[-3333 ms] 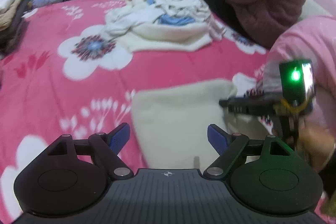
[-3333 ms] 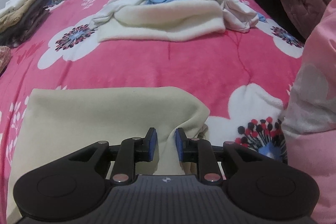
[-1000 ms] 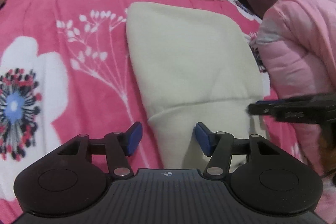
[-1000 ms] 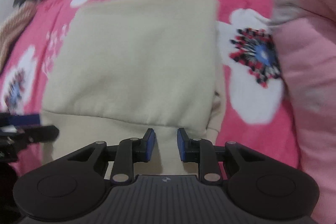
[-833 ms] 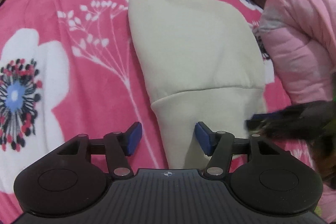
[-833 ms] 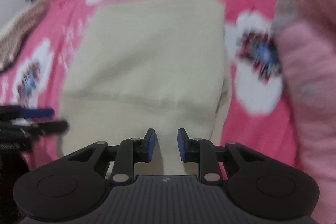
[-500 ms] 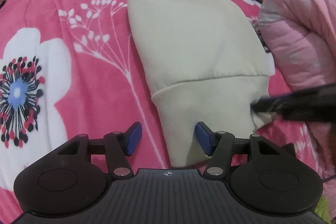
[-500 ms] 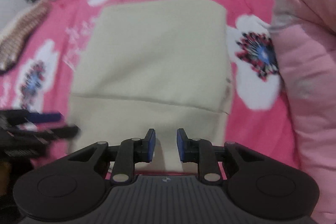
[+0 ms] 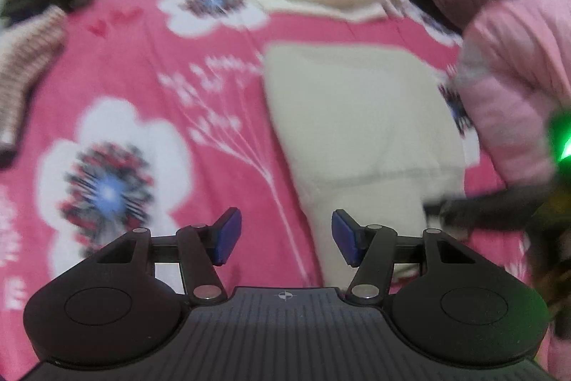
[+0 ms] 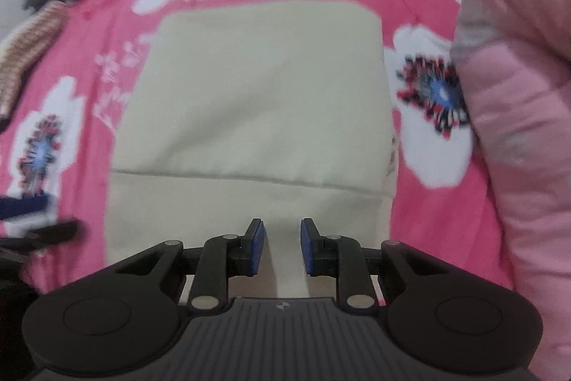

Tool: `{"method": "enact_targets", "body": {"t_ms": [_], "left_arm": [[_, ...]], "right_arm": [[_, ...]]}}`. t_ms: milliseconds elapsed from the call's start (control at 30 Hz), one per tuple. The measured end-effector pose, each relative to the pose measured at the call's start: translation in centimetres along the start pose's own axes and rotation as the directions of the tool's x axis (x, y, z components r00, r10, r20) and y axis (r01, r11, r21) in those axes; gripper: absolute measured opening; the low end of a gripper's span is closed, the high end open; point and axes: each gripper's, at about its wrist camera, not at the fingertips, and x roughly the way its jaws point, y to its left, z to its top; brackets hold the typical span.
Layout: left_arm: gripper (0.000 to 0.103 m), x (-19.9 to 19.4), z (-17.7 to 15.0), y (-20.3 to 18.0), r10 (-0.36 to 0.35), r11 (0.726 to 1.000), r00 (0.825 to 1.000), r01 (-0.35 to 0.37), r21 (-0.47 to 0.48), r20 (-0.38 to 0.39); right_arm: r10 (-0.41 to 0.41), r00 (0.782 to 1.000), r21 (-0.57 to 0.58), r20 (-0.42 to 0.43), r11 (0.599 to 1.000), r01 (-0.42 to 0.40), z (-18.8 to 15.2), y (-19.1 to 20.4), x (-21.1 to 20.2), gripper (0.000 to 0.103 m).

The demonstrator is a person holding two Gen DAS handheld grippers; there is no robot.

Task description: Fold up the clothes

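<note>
i see cream garment (image 10: 257, 102) folded on the pink floral bedspread (image 9: 142, 66); left gripper (image 9: 285, 238) spread, right gripper (image 10: 282, 247) narrowly apart, both empty.

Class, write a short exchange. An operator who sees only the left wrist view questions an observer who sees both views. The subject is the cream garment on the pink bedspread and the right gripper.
Operator: My view shows the right gripper only as a dark blur at the frame's edge. How do its jaws stand?
Observer: The right gripper is narrowly open with nothing pinched, above the near band of the cream garment.
Operator: That blur also hides the end of the fold seam. Does the seam run the whole width?
Observer: Yes. The seam runs unbroken from one side edge of the garment to the other.
</note>
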Motion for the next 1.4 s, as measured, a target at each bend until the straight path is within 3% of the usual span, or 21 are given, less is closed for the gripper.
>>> {"method": "enact_targets", "body": {"t_ms": [67,300,733,1400], "left_arm": [[0.059,-1.8,1.0,0.4,0.034,0.999,0.999,-0.033,-0.025,0.025],[0.06,-4.4,2.2,0.7,0.017,0.999,0.999,-0.015,-0.049,0.044],[0.06,-4.1,1.8,-0.3,0.014,0.999,1.0,-0.014,-0.035,0.012],[0.06,-3.8,1.4,-1.5,0.048,0.999,0.999,-0.048,0.019,0.004]], "right_arm": [[-0.034,0.999,0.032,-0.012,0.999,0.034,-0.7,0.1,1.3,0.024],[-0.094,0.995,0.102,0.044,0.991,0.089,-2.1,0.2,2.1,0.025],[-0.11,0.993,0.126,0.048,0.987,0.103,-2.3,0.1,2.3,0.034],[-0.094,0.994,0.138,0.058,0.987,0.085,-2.5,-0.4,2.2,0.036]]}}
